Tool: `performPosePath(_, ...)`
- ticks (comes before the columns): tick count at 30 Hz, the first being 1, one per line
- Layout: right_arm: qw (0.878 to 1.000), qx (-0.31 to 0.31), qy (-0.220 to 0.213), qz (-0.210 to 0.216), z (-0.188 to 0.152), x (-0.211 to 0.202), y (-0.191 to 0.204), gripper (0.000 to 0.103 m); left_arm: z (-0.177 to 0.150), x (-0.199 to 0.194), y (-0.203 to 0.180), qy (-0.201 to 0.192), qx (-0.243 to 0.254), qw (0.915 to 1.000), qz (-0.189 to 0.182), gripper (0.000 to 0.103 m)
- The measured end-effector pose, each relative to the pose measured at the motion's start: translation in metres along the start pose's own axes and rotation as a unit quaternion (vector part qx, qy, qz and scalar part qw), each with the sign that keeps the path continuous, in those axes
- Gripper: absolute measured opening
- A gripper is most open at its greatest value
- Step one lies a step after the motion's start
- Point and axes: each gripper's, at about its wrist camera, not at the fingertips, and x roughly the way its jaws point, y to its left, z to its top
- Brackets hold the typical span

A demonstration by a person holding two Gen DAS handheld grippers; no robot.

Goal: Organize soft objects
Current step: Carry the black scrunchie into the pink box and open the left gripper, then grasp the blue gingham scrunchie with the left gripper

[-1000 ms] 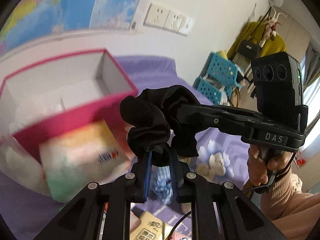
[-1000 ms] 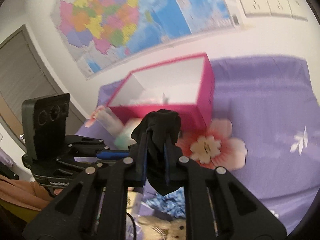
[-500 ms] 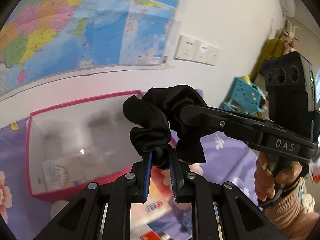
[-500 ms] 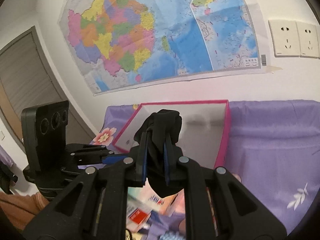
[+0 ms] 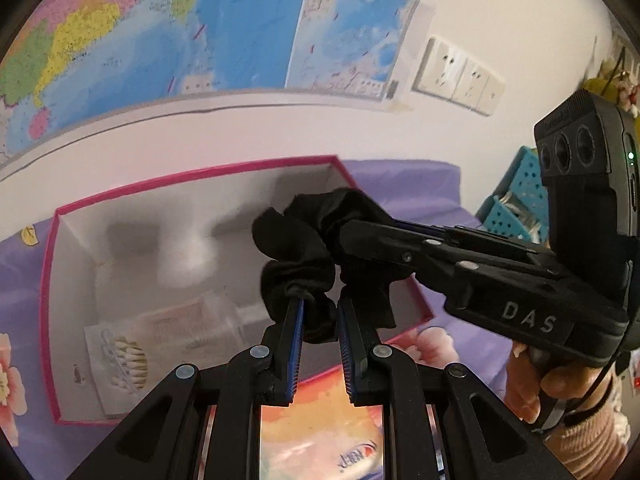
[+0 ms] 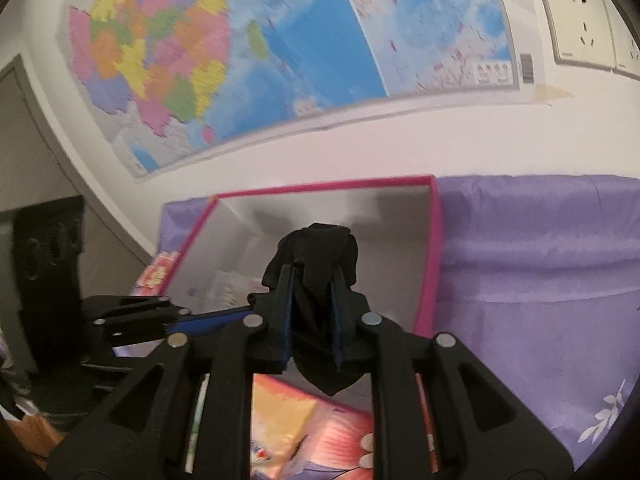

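Black scrunchie (image 5: 316, 248): it hung in the air over the open pink box, bunched and ruffled, caught by both of my hand-held grippers at once.
Left hand-held gripper (image 5: 318, 312): I had its blue-padded fingers clamped together on the lower fold of the black scrunchie, with the fabric pinched between the tips.
Right hand-held gripper (image 6: 312, 280): it came in from the right in the left wrist view and held the upper part of the black scrunchie; its jaws were opening, with the fabric still pressed between the pads and a dark tail of it hanging below.
Pink box (image 5: 50, 280): open-topped, with a white inside and a magenta rim, it stood against the wall on the purple cloth, directly beyond and below the black scrunchie.
Box contents: a clear packet of cotton swabs (image 5: 120, 356) lay on the floor of the pink box near its left wall; beside it sat another pale packet I could not read.
Purple cloth (image 6: 540, 280): flower-printed, it covered the surface to the right of the pink box.
Colourful packet (image 5: 320, 436): it lay in front of the pink box, under my grippers.
Wall: a map (image 6: 260, 40) hung above the pink box, with white sockets (image 5: 460, 76) to its right.
Person's hand (image 5: 532, 384): it gripped the handle of the right hand-held gripper, a pink sleeve at the wrist.
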Motion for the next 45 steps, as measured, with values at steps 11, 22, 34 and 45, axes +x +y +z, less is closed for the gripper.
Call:
performPosePath(11, 1.000, 0.008, -0.016, 0.003, -0.012, -0.040, -0.001, 0.025, -0.015, -0.025, -0.006, -0.030, 0.015, 0.9994, -0.003, 0.025)
performPosePath(22, 0.997, -0.012, -0.037, 0.066, -0.055, -0.120, 0.036, 0.029, -0.060, -0.071, -0.042, -0.058, 0.084, 0.9927, -0.065, 0.034)
performPosePath(34, 0.996, -0.025, 0.090, -0.010, -0.140, -0.100, 0.020, 0.044, -0.121, -0.035, -0.060, 0.033, 0.102, 0.9883, -0.108, 0.034)
performPosePath(45, 0.987, -0.027, 0.150, -0.047, -0.178, -0.061, 0.002, 0.048, -0.139, -0.006, -0.059, 0.082, 0.083, 0.9862, -0.117, 0.034)
